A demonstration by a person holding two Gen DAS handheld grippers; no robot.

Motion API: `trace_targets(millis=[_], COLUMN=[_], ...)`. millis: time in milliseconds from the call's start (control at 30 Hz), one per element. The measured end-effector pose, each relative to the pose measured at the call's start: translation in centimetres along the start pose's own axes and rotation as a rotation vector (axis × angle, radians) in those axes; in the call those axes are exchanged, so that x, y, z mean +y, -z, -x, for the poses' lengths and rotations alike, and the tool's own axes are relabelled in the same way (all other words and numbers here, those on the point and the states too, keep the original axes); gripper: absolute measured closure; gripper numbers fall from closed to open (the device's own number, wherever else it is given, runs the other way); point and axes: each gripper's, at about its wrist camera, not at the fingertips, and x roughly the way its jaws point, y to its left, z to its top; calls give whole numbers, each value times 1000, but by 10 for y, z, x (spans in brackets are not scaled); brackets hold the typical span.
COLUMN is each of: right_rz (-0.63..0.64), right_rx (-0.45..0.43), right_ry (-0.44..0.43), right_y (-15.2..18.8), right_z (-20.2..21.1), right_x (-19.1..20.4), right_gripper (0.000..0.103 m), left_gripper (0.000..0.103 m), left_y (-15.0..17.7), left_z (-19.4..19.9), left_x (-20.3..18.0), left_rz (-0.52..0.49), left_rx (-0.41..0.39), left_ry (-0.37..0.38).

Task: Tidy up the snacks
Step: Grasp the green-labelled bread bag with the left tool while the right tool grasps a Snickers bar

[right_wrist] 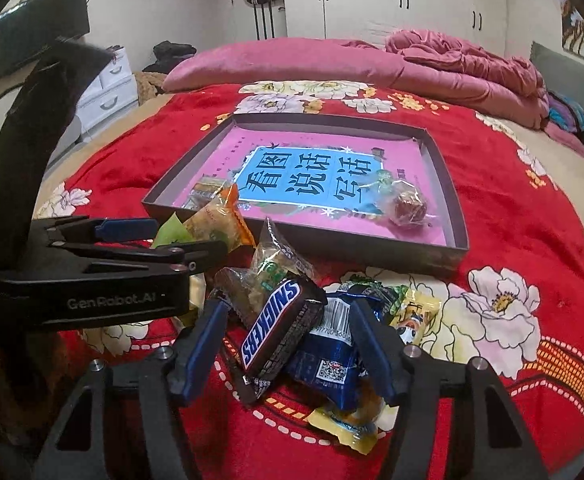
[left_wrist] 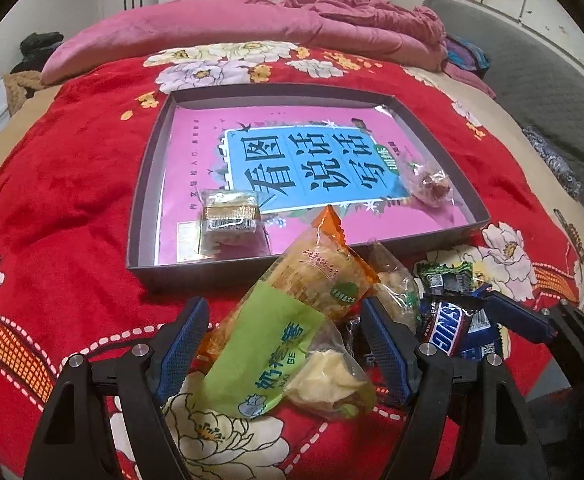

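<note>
A loose pile of snacks lies on the red flowered blanket in front of a shallow grey tray (left_wrist: 143, 184) (right_wrist: 332, 240). My left gripper (left_wrist: 283, 308) (right_wrist: 187, 236) stands open astride a long green-and-orange packet (left_wrist: 292, 320) (right_wrist: 215, 224), which leans up toward the tray's front wall. My right gripper (right_wrist: 287, 306) is shut on a Snickers bar (right_wrist: 275, 328) (left_wrist: 448, 328) and the blue packet (right_wrist: 332, 356) beside it. One right finger (left_wrist: 520, 316) shows in the left wrist view. In the tray lie a small wrapped cake (left_wrist: 229, 220) and a red sweet in clear wrap (left_wrist: 432, 184) (right_wrist: 408, 206).
A pink and blue book (left_wrist: 312, 168) covers the tray floor. More packets lie in the pile: a clear green-printed one (right_wrist: 275, 264), a yellow one (right_wrist: 416, 312), a dark green one (left_wrist: 446, 276). A pink quilt (left_wrist: 332, 20) is heaped at the far side of the bed.
</note>
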Motion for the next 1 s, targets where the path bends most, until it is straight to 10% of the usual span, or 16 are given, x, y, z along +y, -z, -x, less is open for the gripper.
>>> trace_targets(millis=[933, 1000], right_rz=[126, 165], right_rx=[5, -5], right_ry=[23, 91], right_y=[1, 3], right_z=[-12, -14], right_x=[27, 33], right_gripper=[45, 58], left_gripper=[27, 29], left_y=[-5, -5], left_z=[-10, -10], left_x=[15, 14], left_rz=[67, 64], left_rx=[14, 16], left_ry=[-5, -4])
